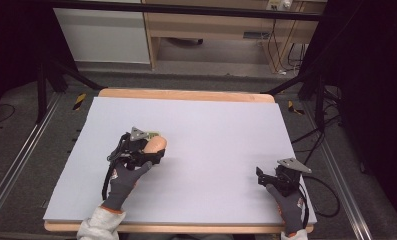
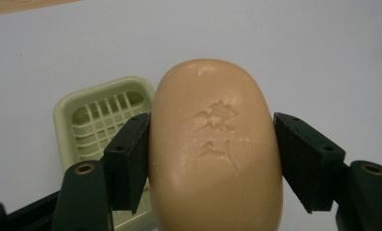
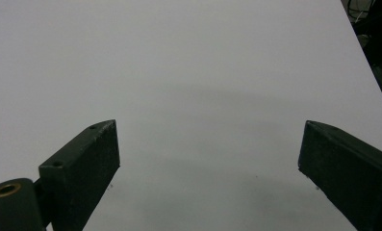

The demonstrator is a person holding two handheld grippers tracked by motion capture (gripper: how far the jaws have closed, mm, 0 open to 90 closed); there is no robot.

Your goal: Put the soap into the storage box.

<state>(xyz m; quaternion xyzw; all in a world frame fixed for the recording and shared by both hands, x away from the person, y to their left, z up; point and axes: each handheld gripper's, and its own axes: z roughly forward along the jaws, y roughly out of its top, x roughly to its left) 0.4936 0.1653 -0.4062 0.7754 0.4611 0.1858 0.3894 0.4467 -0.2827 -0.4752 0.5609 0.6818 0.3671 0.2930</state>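
A peach-coloured oval bar of soap [image 2: 215, 149] with a stamped mark is clamped between the two black jaws of my left gripper [image 2: 210, 161], held above the table. In the high view that soap [image 1: 156, 144] sticks out of the left gripper [image 1: 148, 150] at the table's left middle. A pale green soap dish [image 2: 99, 120] with a slatted grid lies on the mat just behind and left of the soap, partly hidden by it; its edge [image 1: 153, 133] peeks out beyond the gripper. My right gripper [image 3: 208, 168] stands open over bare mat, seen at the front right [image 1: 266, 179].
A light grey mat [image 1: 211, 130] covers the wooden table [image 1: 186, 94]. Cables and black stand legs lie on the floor to the right [image 1: 316, 135]. A wooden cabinet stands beyond the far edge.
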